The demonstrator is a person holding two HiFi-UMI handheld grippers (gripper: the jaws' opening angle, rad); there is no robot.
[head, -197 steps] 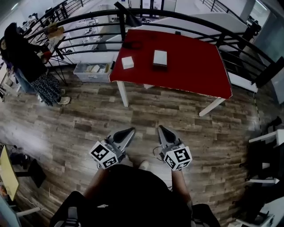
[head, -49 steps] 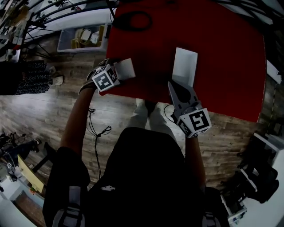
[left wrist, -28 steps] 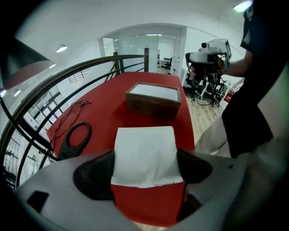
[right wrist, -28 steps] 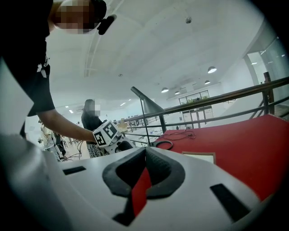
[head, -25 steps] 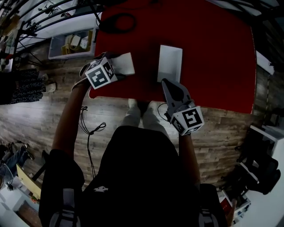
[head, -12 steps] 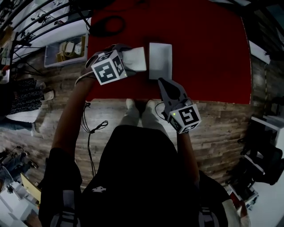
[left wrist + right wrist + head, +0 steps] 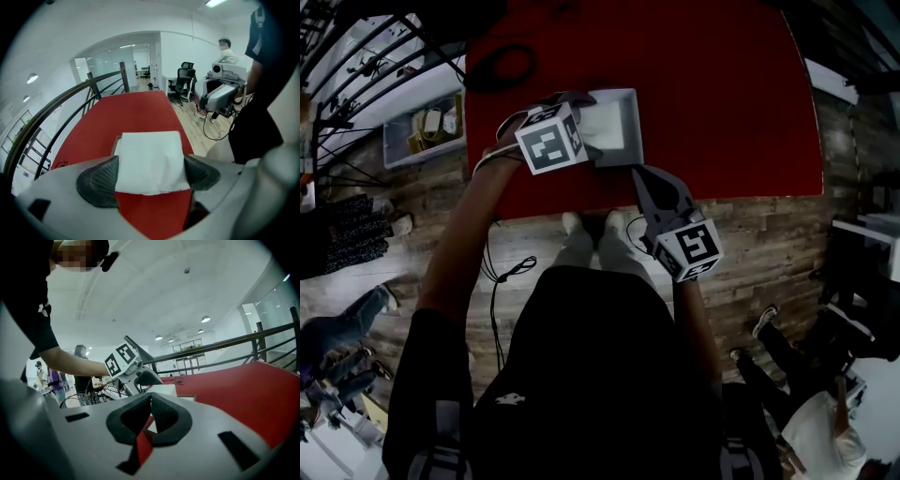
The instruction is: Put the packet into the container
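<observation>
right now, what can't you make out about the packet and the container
Container interior: in the left gripper view the packet, clamped in the left gripper, covers all but a rim corner; the head view is too dark.
Packet in the head view: mostly under that gripper's marker cube.
Container in the right gripper view: mostly behind the shut right gripper.

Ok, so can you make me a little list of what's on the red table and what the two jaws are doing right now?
table: red top, wooden floor around it
container: white tray near the table's front edge
packet: white, held over the container
left gripper: jaws pressed on the packet's two sides
right gripper: jaws together, nothing in them, at the table's front edge beside the container
task step: packet not yet let go into the container
</observation>
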